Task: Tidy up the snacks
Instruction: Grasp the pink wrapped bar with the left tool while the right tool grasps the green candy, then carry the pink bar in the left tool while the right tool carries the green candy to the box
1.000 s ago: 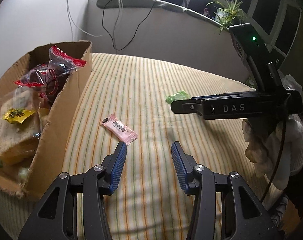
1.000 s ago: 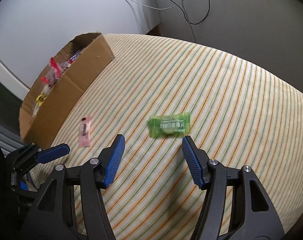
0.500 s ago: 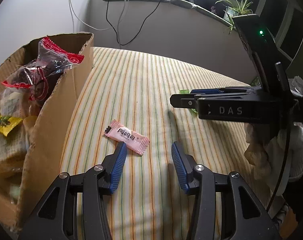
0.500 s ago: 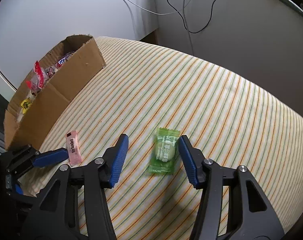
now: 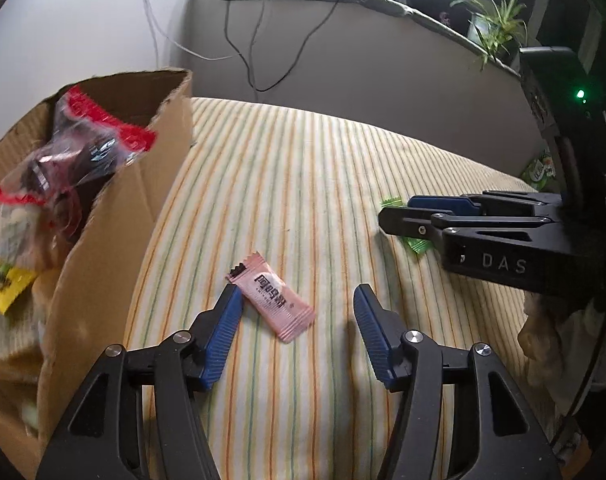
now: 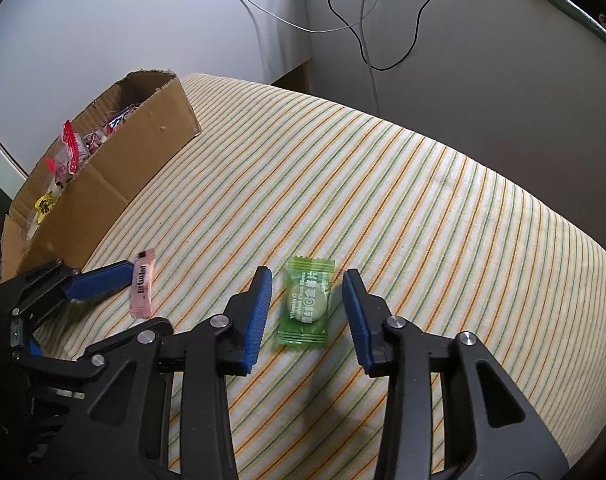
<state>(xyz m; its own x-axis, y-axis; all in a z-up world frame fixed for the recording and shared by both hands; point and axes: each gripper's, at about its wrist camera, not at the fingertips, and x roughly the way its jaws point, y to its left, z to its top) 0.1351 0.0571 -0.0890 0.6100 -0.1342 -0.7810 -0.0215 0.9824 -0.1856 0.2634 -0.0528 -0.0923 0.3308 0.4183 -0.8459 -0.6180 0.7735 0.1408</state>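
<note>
Green candy [image 6: 307, 303]: lay between my right gripper [image 6: 306, 299] jaws, just closing, not yet pinching.
Pink candy [image 5: 271, 296]: between my left gripper [image 5: 295, 312] jaws, just widening.
Cardboard box [image 5: 115, 216]: nine o'clock.

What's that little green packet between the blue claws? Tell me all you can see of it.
The green packet is a small, glossy, see-through green candy wrapper with crimped zigzag ends, white lettering and one pale round tablet inside. It lies flat on the striped cloth, sealed, lengthwise between the fingers of the right gripper. The jaws have just been closing, yet both pads stand clear of it.
</note>
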